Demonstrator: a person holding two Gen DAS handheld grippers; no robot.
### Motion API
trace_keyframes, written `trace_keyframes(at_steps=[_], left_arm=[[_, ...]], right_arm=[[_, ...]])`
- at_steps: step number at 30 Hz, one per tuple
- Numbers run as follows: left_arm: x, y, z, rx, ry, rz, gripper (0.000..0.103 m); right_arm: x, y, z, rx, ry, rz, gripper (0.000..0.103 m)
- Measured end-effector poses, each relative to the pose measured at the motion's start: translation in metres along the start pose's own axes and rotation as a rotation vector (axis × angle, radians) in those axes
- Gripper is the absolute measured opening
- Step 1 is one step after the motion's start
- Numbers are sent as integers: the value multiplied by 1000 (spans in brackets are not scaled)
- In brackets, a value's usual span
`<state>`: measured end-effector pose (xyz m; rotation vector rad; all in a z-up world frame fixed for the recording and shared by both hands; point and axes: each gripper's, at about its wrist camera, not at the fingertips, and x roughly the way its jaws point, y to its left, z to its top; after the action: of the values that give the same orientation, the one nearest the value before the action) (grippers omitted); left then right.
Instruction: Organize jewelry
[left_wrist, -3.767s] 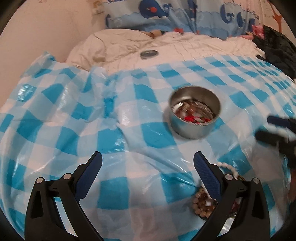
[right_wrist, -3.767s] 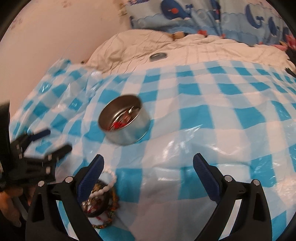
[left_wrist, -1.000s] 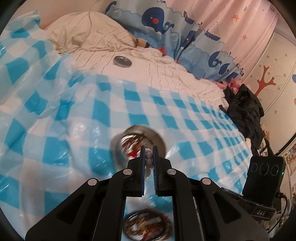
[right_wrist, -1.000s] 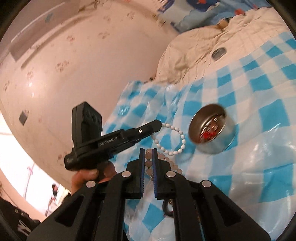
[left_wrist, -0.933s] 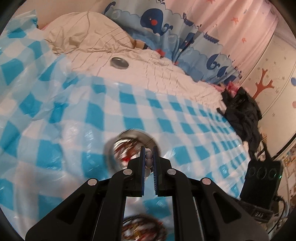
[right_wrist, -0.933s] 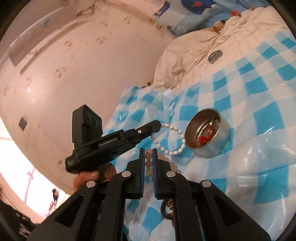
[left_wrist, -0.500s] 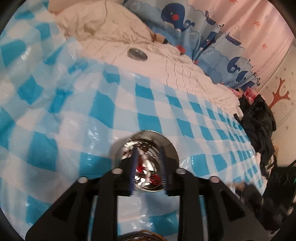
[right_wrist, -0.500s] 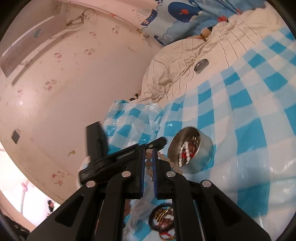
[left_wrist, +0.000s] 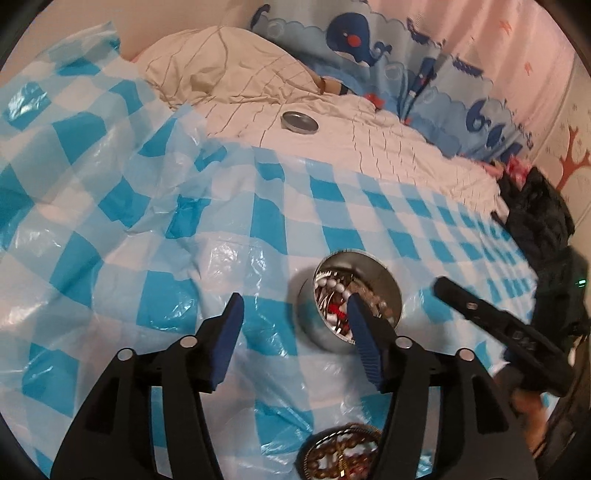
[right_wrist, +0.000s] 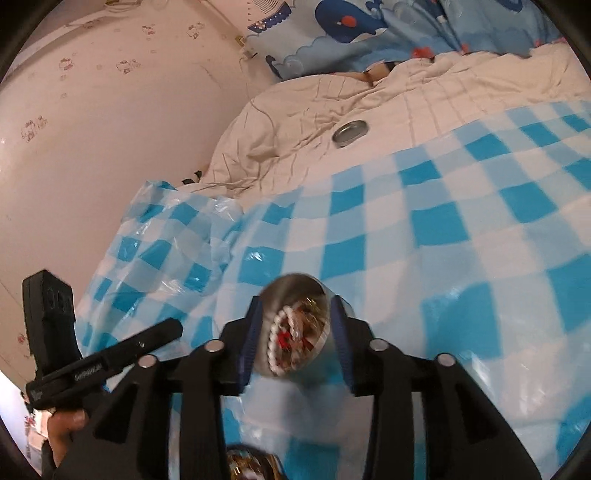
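Left gripper, seen from its own wrist camera, is spread wide with ribbed blue pads, empty, above a glossy, crinkled blue-and-white checked plastic sheet. Its right pad overlaps a round shiny metal tin holding white and red beads. A loose heap of brown bead bracelets lies nearer. A flat round metal lid rests on the cream quilt.

Right gripper, in its wrist view, is parted with nothing pinched; the blurred tin sits between its pads. A whale-print curtain hangs behind.
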<state>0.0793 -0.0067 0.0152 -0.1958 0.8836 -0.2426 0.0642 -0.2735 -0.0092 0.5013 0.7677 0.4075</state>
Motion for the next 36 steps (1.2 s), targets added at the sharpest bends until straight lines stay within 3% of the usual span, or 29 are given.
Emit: trace_keyframes(at_steps=[4,11,14,20,29,32,36], left_arm=[[1,-5,-12,41,22,22,61],[4,-10,-28,123,68,48,66],[6,-11,-34,146,105,19,66],[13,-18,-49,183,183,-40,66],[20,-26,-76,219,249,-77,66],[19,-23,-83,219,254,-77,60],[20,-20,-91,212,260,-74,45]], right_arm=[[-19,-4,-26,-3,30,-40,53],[-6,-5,-40,15,110,-62,56],[-5,-2,-41,4,133,-62,64],[-13,6,-39,-20,125,-66,69],[-22,9,-36,3,123,-52,69],[-27,13,-38,0,122,-49,69],[-34,18,-42,6,125,-36,70]])
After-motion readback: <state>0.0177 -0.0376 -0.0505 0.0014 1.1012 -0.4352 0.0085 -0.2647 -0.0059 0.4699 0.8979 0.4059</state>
